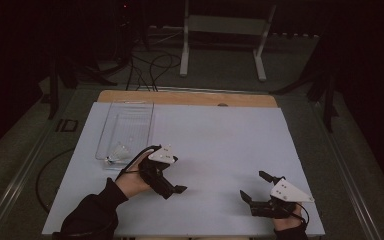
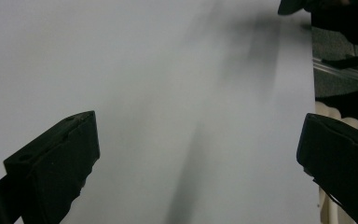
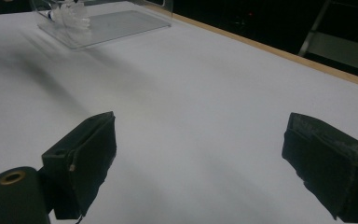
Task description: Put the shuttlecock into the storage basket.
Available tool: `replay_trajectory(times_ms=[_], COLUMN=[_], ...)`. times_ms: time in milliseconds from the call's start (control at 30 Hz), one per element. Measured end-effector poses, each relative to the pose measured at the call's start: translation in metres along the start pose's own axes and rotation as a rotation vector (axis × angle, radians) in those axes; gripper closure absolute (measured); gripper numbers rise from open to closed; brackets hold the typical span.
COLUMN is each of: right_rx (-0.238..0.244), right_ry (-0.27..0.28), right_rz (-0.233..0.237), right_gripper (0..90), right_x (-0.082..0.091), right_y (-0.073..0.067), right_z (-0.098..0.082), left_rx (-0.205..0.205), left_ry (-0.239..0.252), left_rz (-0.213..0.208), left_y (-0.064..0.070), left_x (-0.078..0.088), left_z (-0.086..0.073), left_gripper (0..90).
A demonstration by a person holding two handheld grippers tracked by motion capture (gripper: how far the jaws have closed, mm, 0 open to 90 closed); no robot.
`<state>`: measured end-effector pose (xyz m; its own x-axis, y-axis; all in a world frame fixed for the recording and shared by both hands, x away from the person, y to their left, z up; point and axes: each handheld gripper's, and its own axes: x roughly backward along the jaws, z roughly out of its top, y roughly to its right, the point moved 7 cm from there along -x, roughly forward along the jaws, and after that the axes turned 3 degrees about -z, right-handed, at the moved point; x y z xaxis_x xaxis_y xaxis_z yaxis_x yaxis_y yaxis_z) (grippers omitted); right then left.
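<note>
My left gripper (image 1: 174, 188) hovers low over the white board (image 1: 220, 140), just right of the near end of a clear plastic tray (image 1: 111, 122). It is tilted toward the board's front right. In the left gripper view its jaws stand wide apart over bare board, so the left gripper (image 2: 200, 140) is open and empty. My right gripper (image 1: 255, 186) sits near the front right corner, open, pointing left and away. In the right gripper view the right gripper (image 3: 200, 144) holds nothing. A small crumpled clear object (image 1: 118, 151) lies in the tray's near end, also seen far off (image 3: 72, 14).
The board lies on a wooden table whose strip (image 1: 190, 97) shows at the back. Beyond it stand a white metal frame (image 1: 225, 35) and cables on a dark floor. The board's right edge (image 2: 310, 93) drops to the floor.
</note>
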<state>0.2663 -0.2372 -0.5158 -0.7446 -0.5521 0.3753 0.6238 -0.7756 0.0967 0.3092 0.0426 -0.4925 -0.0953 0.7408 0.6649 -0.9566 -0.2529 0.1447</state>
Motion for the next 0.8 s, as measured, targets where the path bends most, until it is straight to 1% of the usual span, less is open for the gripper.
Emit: replay_trajectory(times_ms=[100,133,267,333,400,433,500,567,633,733,767,800], right_rx=[0.002,0.004,0.001,0.001,0.002,0.002,0.003,0.003,0.005,0.006,0.005,0.007], right_ry=[0.000,0.000,-0.004,-0.002,-0.003,-0.003,-0.002,-0.004,-0.002,-0.003,-0.004,-0.009], right_rz=[0.001,0.001,0.001,0.002,0.001,0.004,0.002,0.001,0.001,0.000,0.003,0.007], right_gripper=[9.7,9.7,9.7,9.7,9.7,9.7,9.7,9.7,9.7,9.7,9.7,9.7], right_x=[0.000,0.000,-0.001,-0.001,-0.001,-0.001,0.000,0.000,0.000,0.000,0.000,-0.001], right_y=[-0.001,-0.001,-0.001,-0.001,-0.001,-0.001,-0.001,-0.001,-0.001,-0.001,-0.001,-0.002], right_z=[0.000,0.000,0.000,0.000,0.000,0.000,0.000,0.000,0.000,0.000,0.000,-0.001], left_rx=[0.010,0.006,0.000,-0.015,-0.008,-0.012,-0.001,0.001,0.007,0.014,0.026,0.030], left_ry=[-0.021,-0.027,-0.025,-0.031,-0.036,-0.040,-0.045,-0.054,-0.049,-0.048,-0.040,-0.041], left_rz=[0.001,0.000,0.006,0.008,0.013,0.013,0.015,0.018,0.010,0.014,0.010,0.009], left_y=[0.001,0.001,0.003,0.004,0.004,0.004,0.004,0.004,0.005,0.005,0.005,0.005], left_x=[-0.001,-0.001,-0.001,-0.001,-0.001,0.000,-0.001,-0.001,0.000,0.001,0.002,0.003], left_z=[-0.009,-0.011,-0.017,-0.020,-0.023,-0.026,-0.030,-0.034,-0.037,-0.041,-0.044,-0.045], left_gripper=[0.0,0.0,0.0,0.0,0.0,0.0,0.0,0.0,0.0,0.0,0.0,0.0])
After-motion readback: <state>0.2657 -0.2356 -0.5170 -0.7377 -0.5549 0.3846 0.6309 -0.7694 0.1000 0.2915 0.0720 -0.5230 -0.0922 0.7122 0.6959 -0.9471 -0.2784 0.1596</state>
